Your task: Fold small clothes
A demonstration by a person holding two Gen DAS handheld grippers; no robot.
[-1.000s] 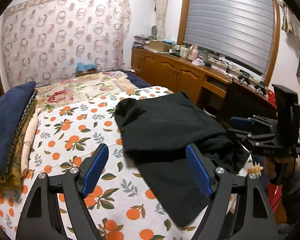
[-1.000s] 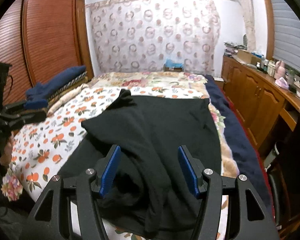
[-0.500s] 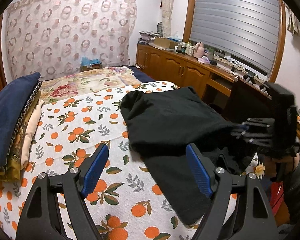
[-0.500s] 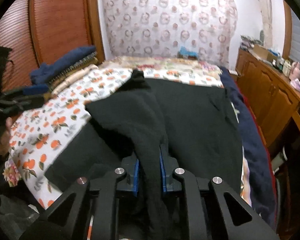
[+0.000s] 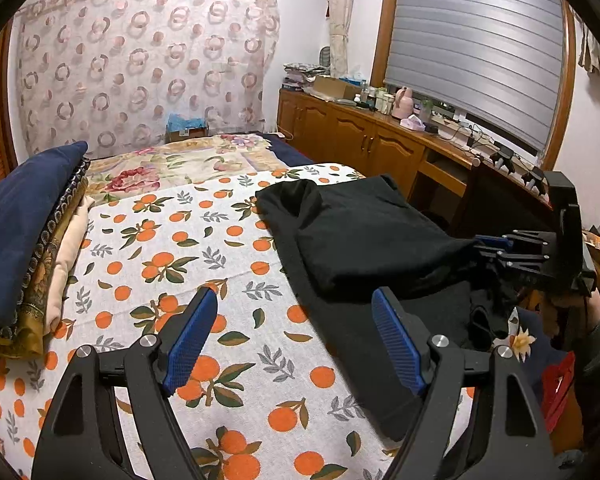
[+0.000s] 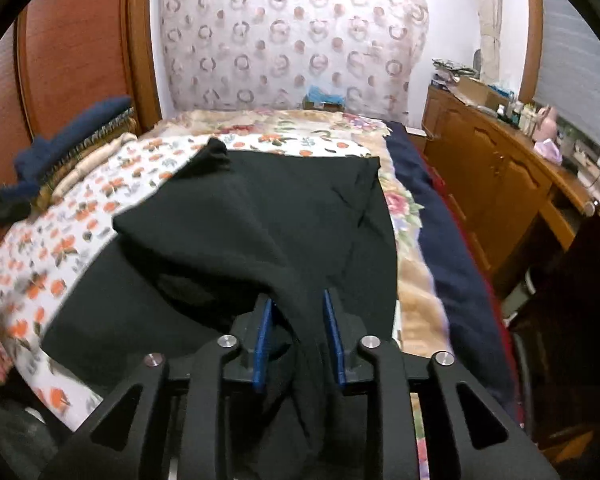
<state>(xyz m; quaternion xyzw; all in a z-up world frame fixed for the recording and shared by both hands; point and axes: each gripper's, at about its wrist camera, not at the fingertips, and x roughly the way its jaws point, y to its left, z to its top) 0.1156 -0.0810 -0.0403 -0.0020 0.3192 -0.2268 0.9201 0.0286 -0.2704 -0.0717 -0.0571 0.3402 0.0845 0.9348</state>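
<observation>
Right gripper (image 6: pixel 296 300) — nearest the lens. Its jaws have just been easing apart, yet a bunched fold of the black garment (image 6: pixel 260 208) fills the narrow gap between the blue pads and rises from the bed into them. I read that as a grip on the fold, loosened but not let go. Gripping at the near hem makes sense: from there the layer can be carried over the rest.

Left gripper (image 5: pixel 294 294) — jaws wide apart, nothing between them, poised over the orange-print sheet (image 5: pixel 160 248) just beside the garment's left edge. My judgement: it waits there to pin or smooth that edge once the fold lands.

The garment lies on the right half of the bed, lower layer flat on the sheet, upper layer doubled and pulled toward the right gripper.

Further off — a stack of folded blankets (image 5: pixel 16 232) at the bed's left edge, well apart from the work. Beyond, wooden cabinets (image 5: pixel 360 140) and a ring-patterned curtain (image 5: pixel 140 72).
</observation>
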